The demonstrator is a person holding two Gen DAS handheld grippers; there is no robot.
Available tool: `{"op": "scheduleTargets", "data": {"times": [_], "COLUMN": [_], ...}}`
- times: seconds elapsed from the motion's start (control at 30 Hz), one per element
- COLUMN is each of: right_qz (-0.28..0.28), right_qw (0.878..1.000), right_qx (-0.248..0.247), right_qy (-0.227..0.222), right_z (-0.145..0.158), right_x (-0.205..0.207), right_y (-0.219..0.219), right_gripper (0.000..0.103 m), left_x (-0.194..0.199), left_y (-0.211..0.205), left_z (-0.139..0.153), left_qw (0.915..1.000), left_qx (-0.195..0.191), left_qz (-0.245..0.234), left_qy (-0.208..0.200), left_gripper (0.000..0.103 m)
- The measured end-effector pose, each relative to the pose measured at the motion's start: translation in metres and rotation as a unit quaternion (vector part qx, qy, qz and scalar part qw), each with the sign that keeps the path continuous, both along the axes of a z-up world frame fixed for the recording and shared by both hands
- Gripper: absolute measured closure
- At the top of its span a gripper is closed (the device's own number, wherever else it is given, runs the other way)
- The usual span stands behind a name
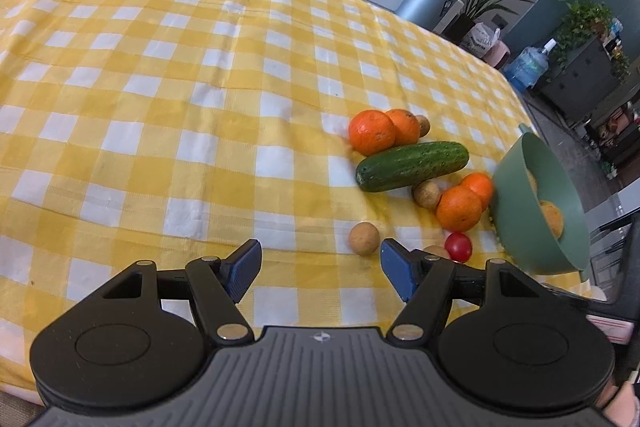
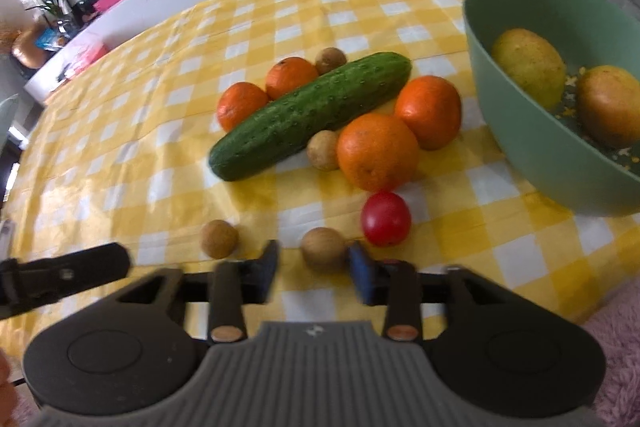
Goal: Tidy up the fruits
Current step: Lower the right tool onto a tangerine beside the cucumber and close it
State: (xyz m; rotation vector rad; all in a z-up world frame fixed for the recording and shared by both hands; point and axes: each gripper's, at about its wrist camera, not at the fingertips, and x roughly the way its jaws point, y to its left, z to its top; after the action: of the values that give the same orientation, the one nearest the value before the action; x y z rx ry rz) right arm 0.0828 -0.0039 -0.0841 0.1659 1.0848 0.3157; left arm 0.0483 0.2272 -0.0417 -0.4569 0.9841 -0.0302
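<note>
The small brown fruit [image 2: 323, 249] that you are after sits on the cloth right in the mouth of your right claw [image 2: 314, 269], between its two blue pads; the right pad looks to be at its edge, the left pad stands off it. So the claw is part open with nothing gripped. No earlier picture is given, so judge only this: the pick is set up, not made.

Just beyond the right pad lies the red tomato [image 2: 386, 218], and off to the left of the claw a second brown fruit [image 2: 219, 239]. Farther ahead, the oranges [image 2: 378, 151] and the cucumber [image 2: 312, 115] are bunched together. The green bowl [image 2: 520, 131] stands ahead and to the right, with two yellow fruits [image 2: 528, 65] already inside.

Your left claw [image 1: 320, 273] hangs wide open over the checked cloth [image 1: 160, 107], empty, with a brown fruit just ahead of it.

Next, I judge, you need to settle the right claw lower so that both pads meet the round fruit at its middle, then close gently; it may roll toward the tomato if nudged.
</note>
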Motion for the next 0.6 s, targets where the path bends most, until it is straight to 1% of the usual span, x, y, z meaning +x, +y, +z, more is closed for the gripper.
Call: {"op": "scheduleTargets", "data": {"times": [0.13, 0.23, 0.3, 0.37, 0.4, 0.47, 0.57, 0.6], "right_qz": [0.023, 0.036, 0.022, -0.008, -0.026, -0.057, -0.083, -0.091], "right_qw": [1.0, 0.999, 0.998, 0.998, 0.997, 0.996, 0.995, 0.994], "right_qx": [0.013, 0.03, 0.039, 0.034, 0.027, 0.015, 0.026, 0.029], "right_qy": [-0.001, -0.01, -0.033, -0.054, -0.063, -0.06, -0.051, -0.045], "right_z": [0.014, 0.034, 0.047, 0.053, 0.052, 0.042, 0.025, 0.019], "right_x": [-0.005, -0.008, -0.007, -0.003, -0.001, 0.006, 0.015, 0.018], "right_y": [-0.007, -0.016, -0.027, -0.037, -0.042, -0.047, -0.051, -0.051], "right_gripper": [0.054, 0.054, 0.054, 0.054, 0.054, 0.054, 0.054, 0.052], "left_x": [0.004, 0.006, 0.007, 0.008, 0.009, 0.011, 0.012, 0.013], "left_y": [-0.005, -0.01, -0.013, -0.014, -0.014, -0.015, -0.015, -0.015], "left_z": [-0.004, -0.006, -0.007, -0.009, -0.01, -0.012, -0.016, -0.017], "left_qw": [0.9999, 0.9991, 0.9985, 0.9985, 0.9986, 0.9987, 0.9986, 0.9985], "left_qx": [0.008, 0.034, 0.049, 0.048, 0.044, 0.039, 0.041, 0.04], "left_qz": [-0.005, -0.01, -0.011, -0.014, -0.015, -0.018, -0.015, -0.014], "left_qy": [0.009, 0.021, 0.023, 0.025, 0.025, 0.026, 0.03, 0.033], "left_gripper": [0.024, 0.024, 0.024, 0.024, 0.024, 0.024, 0.024, 0.024]}}
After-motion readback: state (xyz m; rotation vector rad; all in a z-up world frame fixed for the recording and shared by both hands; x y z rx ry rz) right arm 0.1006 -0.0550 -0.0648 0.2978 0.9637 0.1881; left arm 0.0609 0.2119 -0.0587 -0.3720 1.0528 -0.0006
